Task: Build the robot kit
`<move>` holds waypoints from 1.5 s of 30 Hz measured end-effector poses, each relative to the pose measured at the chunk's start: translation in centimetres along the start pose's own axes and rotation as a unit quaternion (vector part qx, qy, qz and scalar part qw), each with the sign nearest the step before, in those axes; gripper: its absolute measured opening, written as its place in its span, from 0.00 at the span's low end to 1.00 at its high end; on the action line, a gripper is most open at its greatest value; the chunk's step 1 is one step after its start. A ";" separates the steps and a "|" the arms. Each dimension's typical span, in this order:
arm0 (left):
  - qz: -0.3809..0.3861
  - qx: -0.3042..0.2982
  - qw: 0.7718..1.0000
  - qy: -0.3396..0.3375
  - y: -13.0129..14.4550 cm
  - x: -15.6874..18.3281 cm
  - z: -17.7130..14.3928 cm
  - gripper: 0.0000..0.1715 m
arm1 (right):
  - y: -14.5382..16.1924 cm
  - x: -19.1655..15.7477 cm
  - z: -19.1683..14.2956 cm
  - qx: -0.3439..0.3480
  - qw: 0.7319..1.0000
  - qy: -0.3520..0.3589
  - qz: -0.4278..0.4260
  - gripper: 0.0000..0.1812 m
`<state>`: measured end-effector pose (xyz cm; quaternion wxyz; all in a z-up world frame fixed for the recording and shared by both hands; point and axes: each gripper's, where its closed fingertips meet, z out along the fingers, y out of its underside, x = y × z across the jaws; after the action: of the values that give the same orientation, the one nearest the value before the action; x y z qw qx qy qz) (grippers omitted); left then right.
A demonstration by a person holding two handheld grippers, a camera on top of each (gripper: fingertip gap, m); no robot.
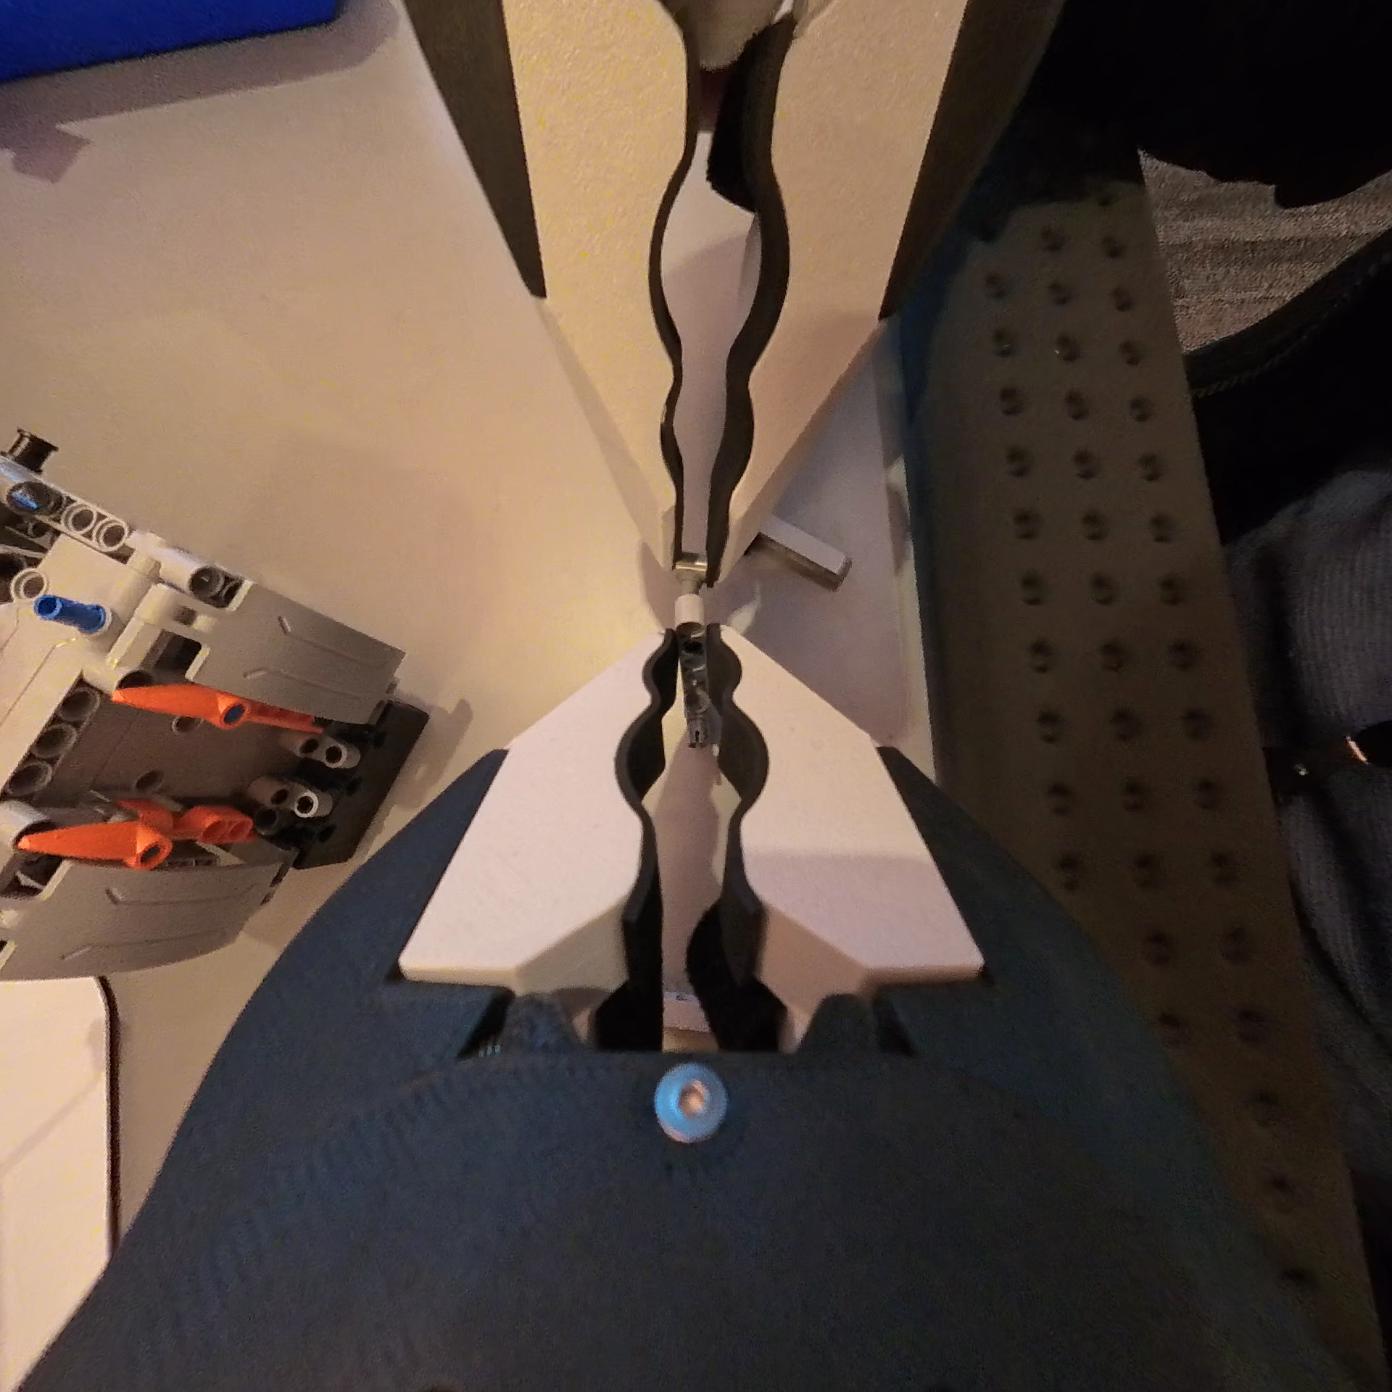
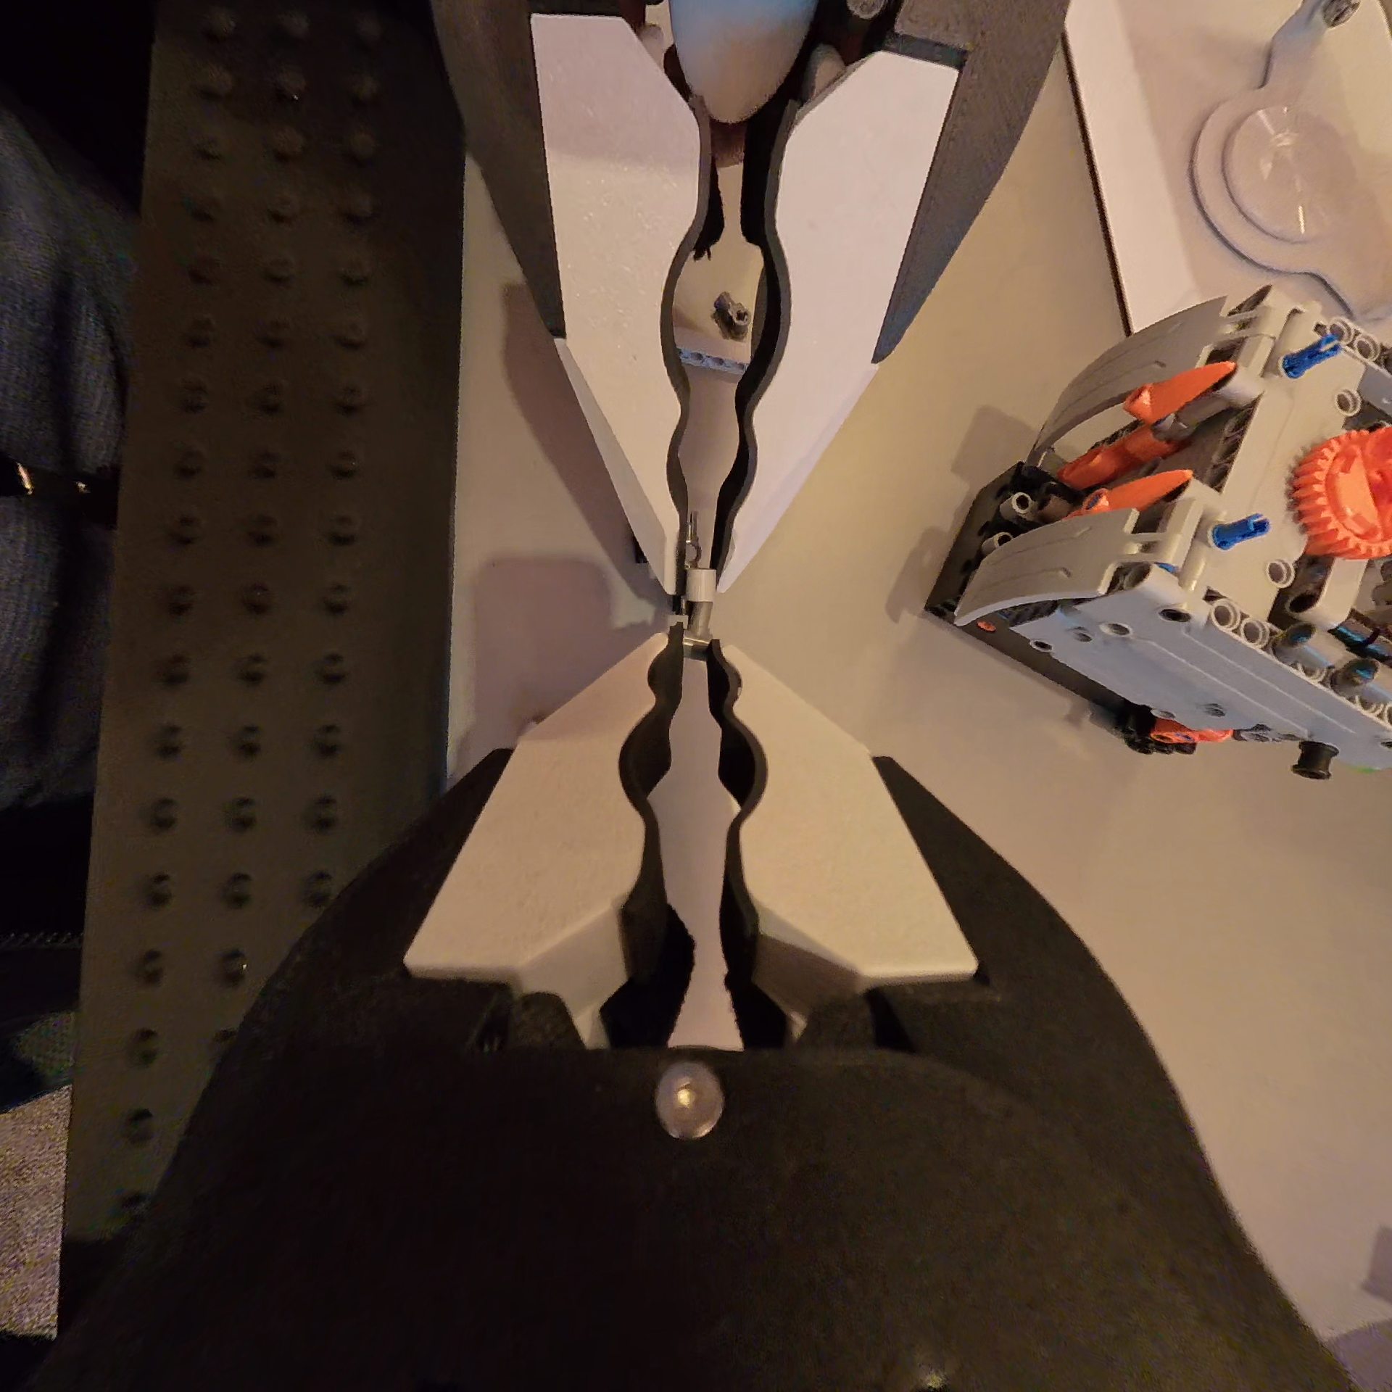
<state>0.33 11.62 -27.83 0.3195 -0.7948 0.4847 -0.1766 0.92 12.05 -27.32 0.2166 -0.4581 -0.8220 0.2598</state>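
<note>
Left wrist view shows your left gripper point(image 1: 697, 663) clamped on a dark pin point(image 1: 697, 697), its white bush point(image 1: 691, 609) tip-to-tip against your right gripper point(image 2: 697, 654), pinching a grey connector point(image 2: 699, 640)

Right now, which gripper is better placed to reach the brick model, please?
Probably left: the brick model lies beside the left gripper, but mostly beyond the right gripper. They are shut on a dark pin and a grey connector.
</note>
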 end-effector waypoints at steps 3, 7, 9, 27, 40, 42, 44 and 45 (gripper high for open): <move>-0.005 0.008 1.000 0.004 0.0 0.0 0.0 0.03 | -0.1 -0.1 0.0 0.015 1.000 -0.004 0.002 0.02; -0.017 0.028 0.999 0.017 -0.1 0.1 0.0 0.03 | -0.5 0.0 -0.2 0.049 0.999 -0.016 0.012 0.02; -0.020 0.035 0.999 0.024 0.0 0.1 -0.1 0.03 | -0.7 -0.1 0.0 0.057 0.998 -0.017 0.008 0.02; 0.007 0.008 0.999 0.033 -0.5 -0.2 0.5 0.03 | 0.0 0.4 -0.4 -0.076 0.987 0.030 -0.140 0.01; 0.023 -0.005 0.999 0.043 -0.7 -0.2 0.7 0.03 | -0.2 0.6 -0.4 -0.105 0.964 0.107 -0.218 0.01; 0.022 -0.005 0.999 0.042 -0.7 -0.3 0.7 0.03 | -0.3 0.6 -0.4 -0.098 0.967 0.102 -0.210 0.01; 0.023 -0.005 0.999 0.042 -0.7 -0.3 0.6 0.03 | -0.4 0.7 -0.3 -0.088 0.971 0.093 -0.200 0.01; 0.024 -0.005 0.999 0.043 -0.7 -0.3 0.7 0.02 | -0.4 0.6 -0.3 -0.083 0.974 0.084 -0.194 0.01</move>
<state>1.05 12.31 -27.83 0.2987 -0.7765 0.5174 -0.2003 0.56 12.44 -26.72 0.2919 -0.3267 -0.8928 0.1046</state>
